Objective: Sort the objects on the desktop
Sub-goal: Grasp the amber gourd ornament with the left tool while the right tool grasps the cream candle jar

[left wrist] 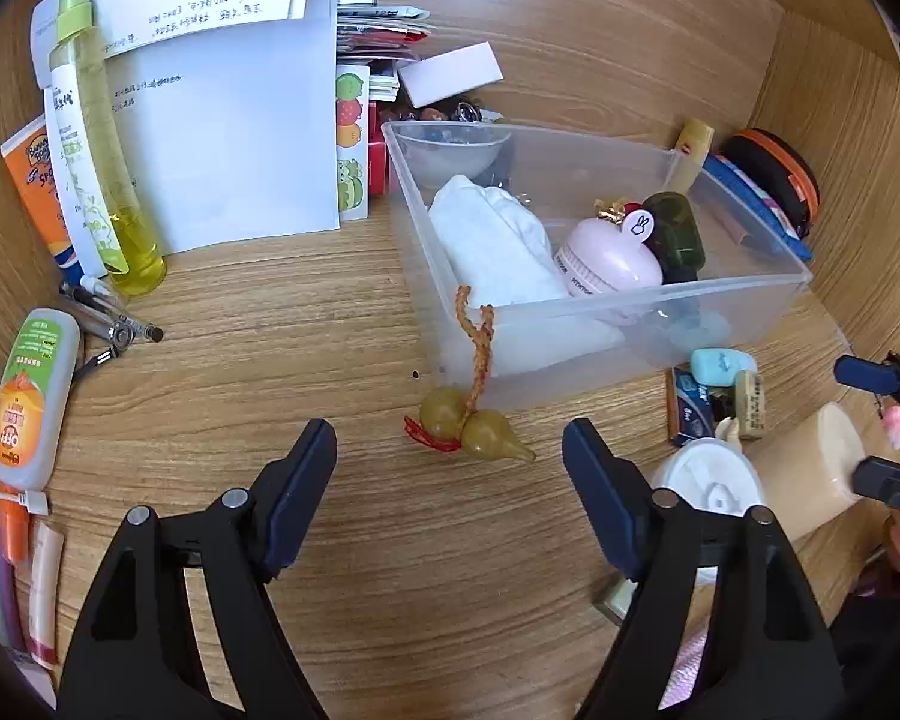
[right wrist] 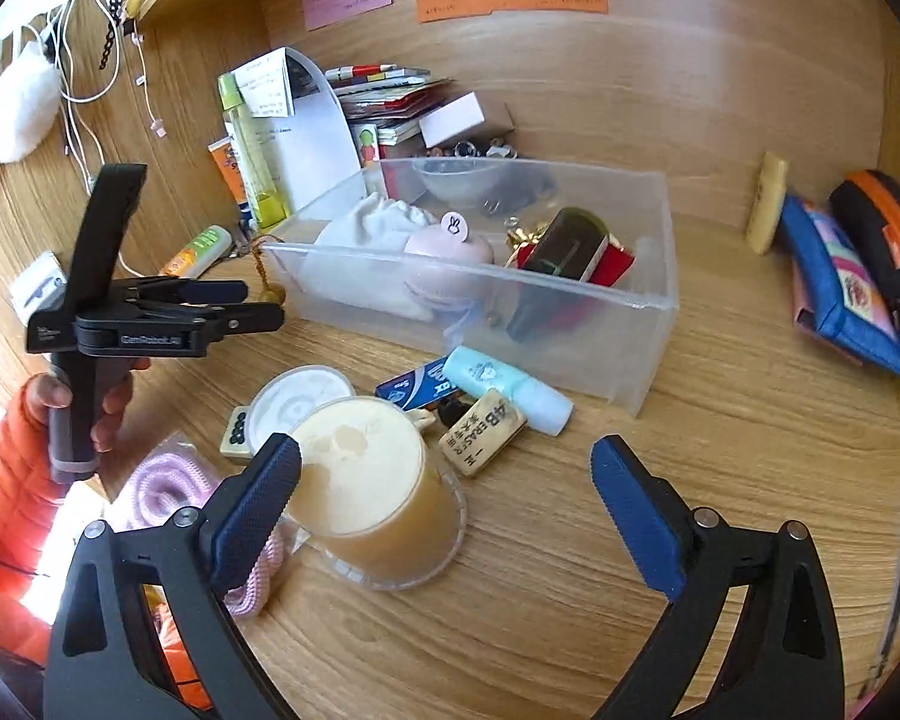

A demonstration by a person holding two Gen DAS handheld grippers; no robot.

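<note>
Here, left gripper [left wrist: 450,456]: fingers apart, gripping nothing, over the counter [left wrist: 282,324].
Gourd charm [left wrist: 474,429]: on the counter just ahead of the fingers, its cord draped over the clear bin's [left wrist: 720,294] front wall.
Right gripper [right wrist: 444,480]: fingers spread wide, empty, left finger beside the beige cup [right wrist: 372,480].
</note>
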